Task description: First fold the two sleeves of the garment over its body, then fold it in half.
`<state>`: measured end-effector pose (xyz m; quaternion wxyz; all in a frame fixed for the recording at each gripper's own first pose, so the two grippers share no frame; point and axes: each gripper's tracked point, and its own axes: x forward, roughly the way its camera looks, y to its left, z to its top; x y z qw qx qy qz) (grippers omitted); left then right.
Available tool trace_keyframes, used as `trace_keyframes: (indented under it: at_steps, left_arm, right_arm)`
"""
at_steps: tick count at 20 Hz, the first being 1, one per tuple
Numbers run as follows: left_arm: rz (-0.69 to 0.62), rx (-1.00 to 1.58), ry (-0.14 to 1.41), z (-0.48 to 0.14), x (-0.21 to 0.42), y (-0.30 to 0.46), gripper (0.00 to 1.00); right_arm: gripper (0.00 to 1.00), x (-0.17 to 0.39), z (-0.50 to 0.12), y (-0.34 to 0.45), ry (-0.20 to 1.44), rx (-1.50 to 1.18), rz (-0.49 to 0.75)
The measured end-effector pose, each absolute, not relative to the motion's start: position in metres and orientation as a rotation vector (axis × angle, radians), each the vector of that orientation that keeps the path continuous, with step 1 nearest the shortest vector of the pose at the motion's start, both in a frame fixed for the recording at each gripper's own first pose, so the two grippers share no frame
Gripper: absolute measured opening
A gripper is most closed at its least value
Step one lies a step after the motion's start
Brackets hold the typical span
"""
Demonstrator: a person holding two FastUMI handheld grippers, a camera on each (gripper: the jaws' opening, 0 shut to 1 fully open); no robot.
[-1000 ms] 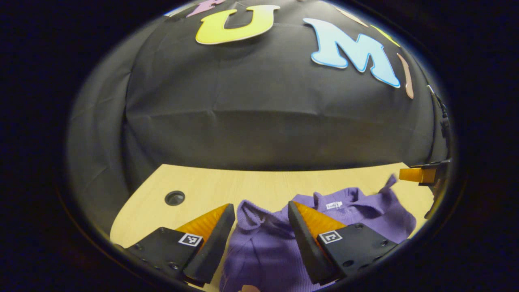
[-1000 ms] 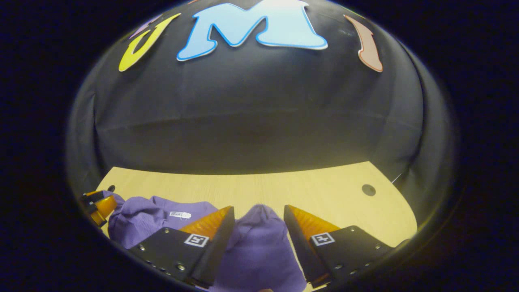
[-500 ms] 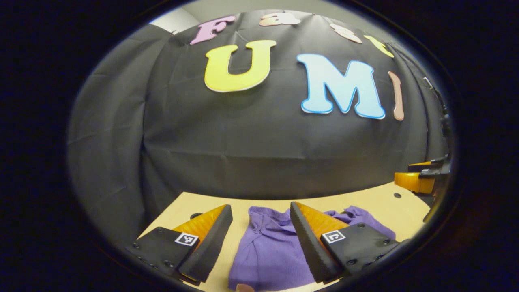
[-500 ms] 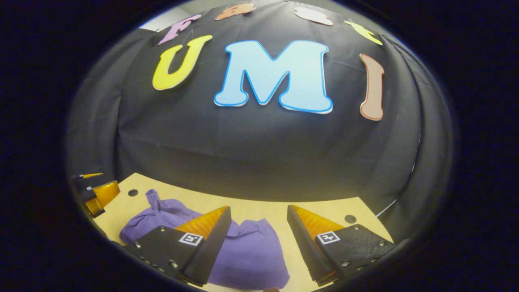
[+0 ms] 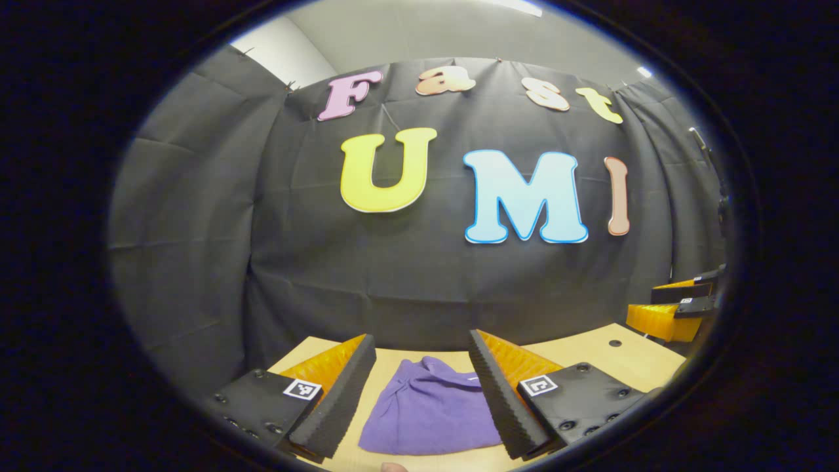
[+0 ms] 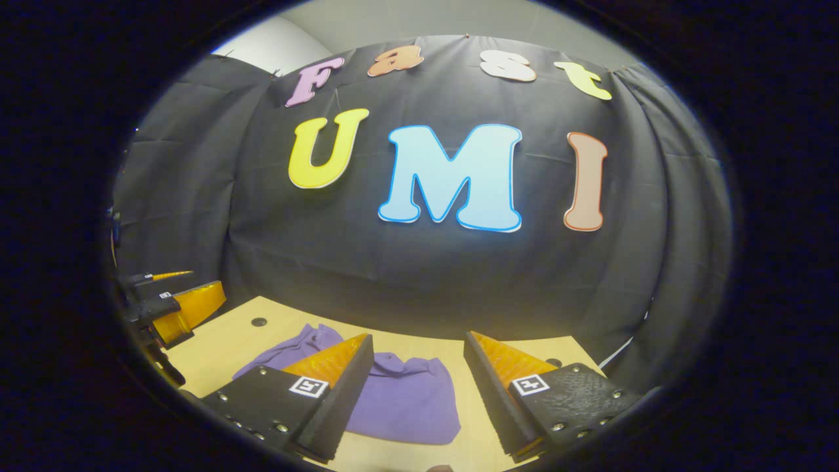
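We count one purple garment (image 5: 429,413), lying in a folded bundle on one wooden table (image 5: 590,354). We see two grippers: the left gripper (image 5: 419,393) and the right gripper (image 6: 416,387), each with two fingers. The table shows two round holes (image 6: 259,322) in the right gripper view, though the second, by the far right finger, is partly hidden.

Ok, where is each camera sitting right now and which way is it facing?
Left gripper view: rides the left gripper, above the table, facing the booth wall; own open fingers frame the purple garment; the right gripper shows at the right edge.
Right gripper view: rides the right gripper, facing the same wall; own open fingers; the left gripper shows at the left.
Shared: garment, table, wall.
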<state>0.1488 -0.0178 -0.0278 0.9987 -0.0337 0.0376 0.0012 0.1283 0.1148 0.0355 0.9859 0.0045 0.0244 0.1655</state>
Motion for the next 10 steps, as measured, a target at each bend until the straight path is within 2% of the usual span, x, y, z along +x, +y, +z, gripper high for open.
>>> trace_keyframes:
  at_steps: [10]
  left_arm:
    - [0.045,-0.117,-0.006,0.017,0.069,-0.047,0.95]
  right_arm:
    - [0.86,0.071,0.046,0.059,-0.029,0.044,0.337]
